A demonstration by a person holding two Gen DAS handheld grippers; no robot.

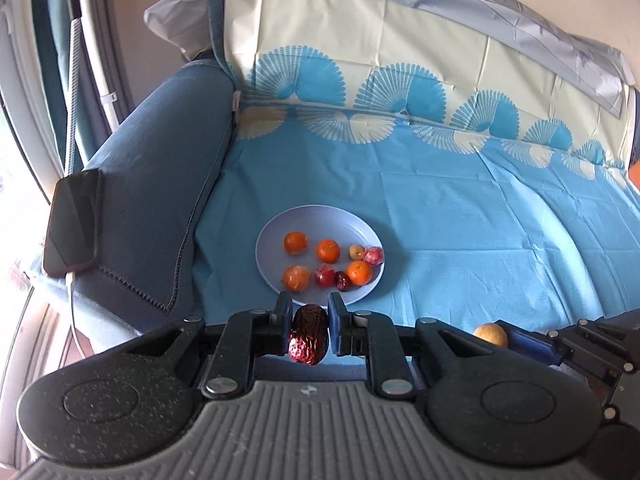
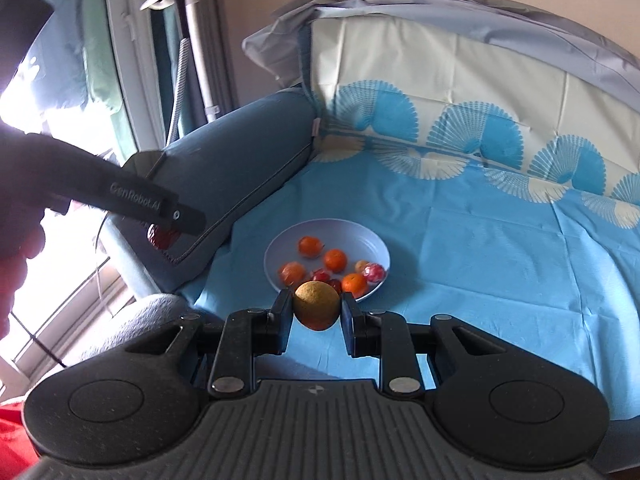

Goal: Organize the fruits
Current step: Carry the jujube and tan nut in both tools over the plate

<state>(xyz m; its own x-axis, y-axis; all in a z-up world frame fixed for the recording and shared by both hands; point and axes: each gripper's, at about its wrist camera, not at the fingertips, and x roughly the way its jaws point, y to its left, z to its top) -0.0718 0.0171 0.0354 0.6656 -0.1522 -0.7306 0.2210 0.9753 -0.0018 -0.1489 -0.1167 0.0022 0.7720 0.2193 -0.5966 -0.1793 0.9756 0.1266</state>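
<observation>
A pale blue plate point(image 1: 340, 220) lies on the blue cloth and holds several oranges point(image 1: 328, 251), wrapped red fruits point(image 1: 373, 256), a small tan fruit point(image 1: 355, 251) and a red date point(image 1: 341, 280). My left gripper point(image 1: 309, 316) is shut on a wrinkled red date point(image 1: 309, 334) just short of the plate's near rim. My right gripper point(image 2: 316, 312) is shut on a round tan-brown fruit point(image 2: 316, 306), held above the cloth before the plate point(image 2: 360, 236). That fruit also shows at the right of the left wrist view point(image 1: 491, 334). The left gripper's date shows in the right wrist view point(image 2: 162, 236).
A dark blue sofa armrest point(image 1: 160, 200) rises left of the plate, with a black phone point(image 1: 72, 220) on it. The patterned backrest cover point(image 1: 400, 60) stands behind. Blue cloth point(image 1: 480, 240) stretches right of the plate. A window and a pole stand at far left.
</observation>
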